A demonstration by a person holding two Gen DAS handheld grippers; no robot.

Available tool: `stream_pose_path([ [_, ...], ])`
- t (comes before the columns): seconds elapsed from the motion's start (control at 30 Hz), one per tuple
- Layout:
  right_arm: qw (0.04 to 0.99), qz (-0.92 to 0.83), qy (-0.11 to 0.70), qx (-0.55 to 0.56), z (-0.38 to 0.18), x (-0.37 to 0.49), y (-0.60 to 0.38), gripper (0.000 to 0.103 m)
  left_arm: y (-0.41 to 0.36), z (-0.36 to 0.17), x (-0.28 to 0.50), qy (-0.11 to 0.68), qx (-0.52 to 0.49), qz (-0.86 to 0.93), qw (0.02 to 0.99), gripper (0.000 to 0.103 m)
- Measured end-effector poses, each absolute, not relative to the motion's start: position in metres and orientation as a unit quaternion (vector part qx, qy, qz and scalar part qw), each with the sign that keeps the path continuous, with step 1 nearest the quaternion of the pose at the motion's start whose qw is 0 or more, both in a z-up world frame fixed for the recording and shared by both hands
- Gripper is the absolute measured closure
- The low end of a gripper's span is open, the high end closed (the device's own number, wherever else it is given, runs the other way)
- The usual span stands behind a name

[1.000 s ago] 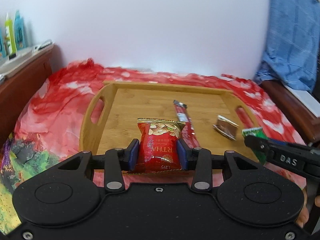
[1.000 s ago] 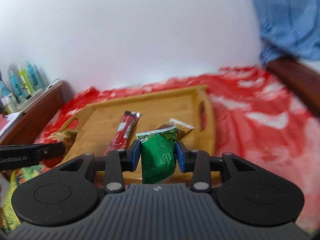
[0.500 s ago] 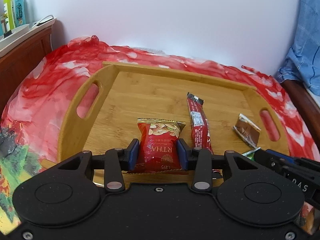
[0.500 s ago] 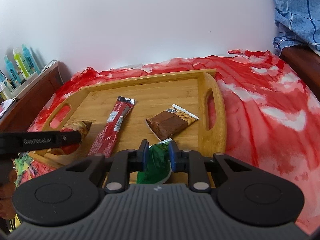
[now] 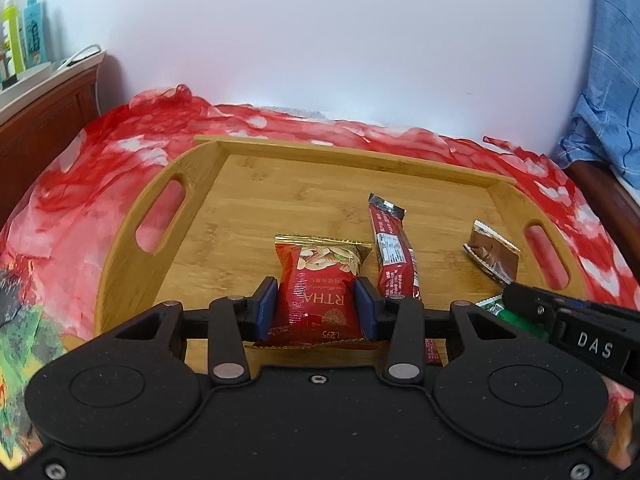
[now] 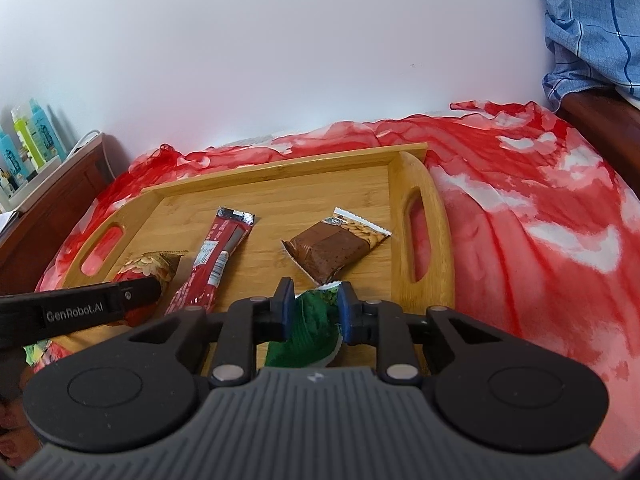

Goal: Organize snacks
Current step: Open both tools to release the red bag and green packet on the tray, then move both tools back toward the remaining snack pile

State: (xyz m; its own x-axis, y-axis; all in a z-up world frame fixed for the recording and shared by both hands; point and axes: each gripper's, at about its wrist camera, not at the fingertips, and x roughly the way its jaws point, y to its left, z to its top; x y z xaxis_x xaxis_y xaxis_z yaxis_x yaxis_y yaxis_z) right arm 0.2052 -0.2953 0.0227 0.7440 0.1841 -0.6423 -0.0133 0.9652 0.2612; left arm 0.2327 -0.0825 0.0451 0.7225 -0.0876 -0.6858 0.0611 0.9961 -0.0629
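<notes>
1. Two grippers work over a bamboo tray point(image 5: 120, 248) that sits on a crumpled red and white cloth point(image 6: 520, 216).
2. Left gripper point(image 5: 316, 304): its blue pads clamp the sides of a puffy red nut packet point(image 5: 316, 284), glossy foil with a gold crimped top edge, held upright just above the tray's near-middle floor.
3. Right gripper point(image 6: 312, 304): the jaws have just eased a touch wider after closing hard, yet they stand narrow and pinch a crinkled green packet point(image 6: 308, 332) between them (its white serrated end peeks past the fingertips), low over the tray's near right part.
4. Seen from the left wrist, the green packet lies just right of the red one, with the long red stick bar point(image 5: 394, 256) between and beyond them.
5. That bar lies flat on the wood, slim and foil-wrapped, with a silver-black crimped end.
6. One brown chocolate wafer wrapper point(image 6: 332, 248), rectangular with a zigzag seal, rests flat near the right handle slot point(image 6: 416, 236).
7. Tray walls are low and smooth, with oval cut-out handles and fine bamboo grain.
</notes>
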Motion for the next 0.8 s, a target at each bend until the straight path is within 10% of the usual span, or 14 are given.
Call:
stream_pose_path([
  [0.8,0.954,0.053,0.269,0.123,0.051,0.175,-0.298,0.015,-0.076,0.066,0.187,0.326,0.039,-0.053,0.943,0.015],
])
